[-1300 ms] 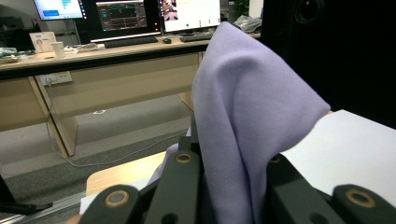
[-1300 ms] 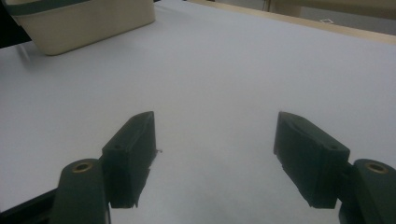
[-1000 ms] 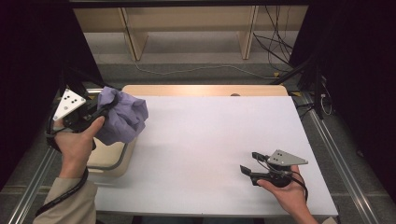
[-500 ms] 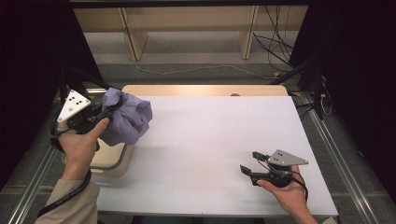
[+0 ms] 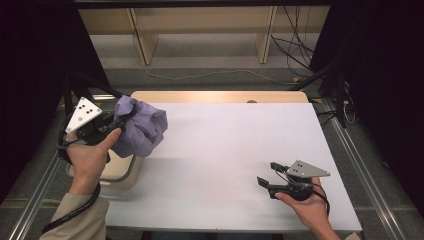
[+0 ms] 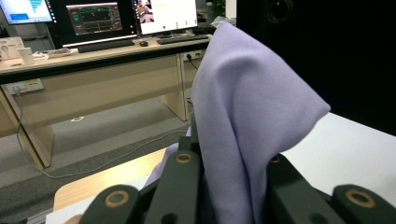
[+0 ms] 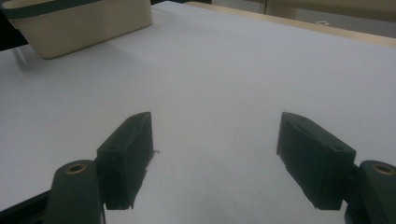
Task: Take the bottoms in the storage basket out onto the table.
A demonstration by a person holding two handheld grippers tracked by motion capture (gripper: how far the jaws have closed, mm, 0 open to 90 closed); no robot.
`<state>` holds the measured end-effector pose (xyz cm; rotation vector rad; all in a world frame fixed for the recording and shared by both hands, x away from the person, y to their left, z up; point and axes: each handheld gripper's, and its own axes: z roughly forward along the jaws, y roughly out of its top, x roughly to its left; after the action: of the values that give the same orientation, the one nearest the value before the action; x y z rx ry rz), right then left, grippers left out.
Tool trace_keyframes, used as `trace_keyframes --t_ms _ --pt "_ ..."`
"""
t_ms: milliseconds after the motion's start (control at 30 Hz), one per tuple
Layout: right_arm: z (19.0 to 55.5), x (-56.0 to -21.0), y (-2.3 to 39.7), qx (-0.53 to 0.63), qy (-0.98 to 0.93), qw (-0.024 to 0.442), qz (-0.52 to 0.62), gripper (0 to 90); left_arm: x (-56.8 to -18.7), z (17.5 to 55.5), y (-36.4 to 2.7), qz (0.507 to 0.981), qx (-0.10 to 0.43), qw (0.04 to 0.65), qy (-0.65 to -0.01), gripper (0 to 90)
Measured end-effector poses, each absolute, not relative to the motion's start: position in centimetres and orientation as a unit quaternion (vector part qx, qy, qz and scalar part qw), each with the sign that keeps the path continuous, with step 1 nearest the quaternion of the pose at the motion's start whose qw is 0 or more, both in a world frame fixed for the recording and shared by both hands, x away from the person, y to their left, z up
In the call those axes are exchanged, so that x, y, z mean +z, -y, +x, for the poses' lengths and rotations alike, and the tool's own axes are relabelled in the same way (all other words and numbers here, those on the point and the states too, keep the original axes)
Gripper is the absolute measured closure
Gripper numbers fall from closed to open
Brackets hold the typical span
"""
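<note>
While clamped in the left gripper, lilac cloth bunched, softly folded, right gripper spread wide.

The cloth hides the left gripper's jaw tips, and the bin is cut off at the top edge.

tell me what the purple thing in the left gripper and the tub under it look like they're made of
Purple cloth: soft matte fabric, maybe fleece or microfibre; it drapes in rounded folds from the left gripper. Beige tub: probably moulded plastic, going by its smooth, slightly glossy walls and rounded rim with a darker band.
</note>
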<state>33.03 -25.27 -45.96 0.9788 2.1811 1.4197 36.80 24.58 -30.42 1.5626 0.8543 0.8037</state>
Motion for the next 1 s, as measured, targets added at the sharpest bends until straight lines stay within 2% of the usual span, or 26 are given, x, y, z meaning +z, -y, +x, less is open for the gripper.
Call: trace_keyframes --t_ms 1000 --pt "33.0 -46.0 25.2 0.503 -0.771 0.180 0.347 27.6 -30.7 36.3 -22.2 0.681 0.318 0.566 -0.339 83.6"
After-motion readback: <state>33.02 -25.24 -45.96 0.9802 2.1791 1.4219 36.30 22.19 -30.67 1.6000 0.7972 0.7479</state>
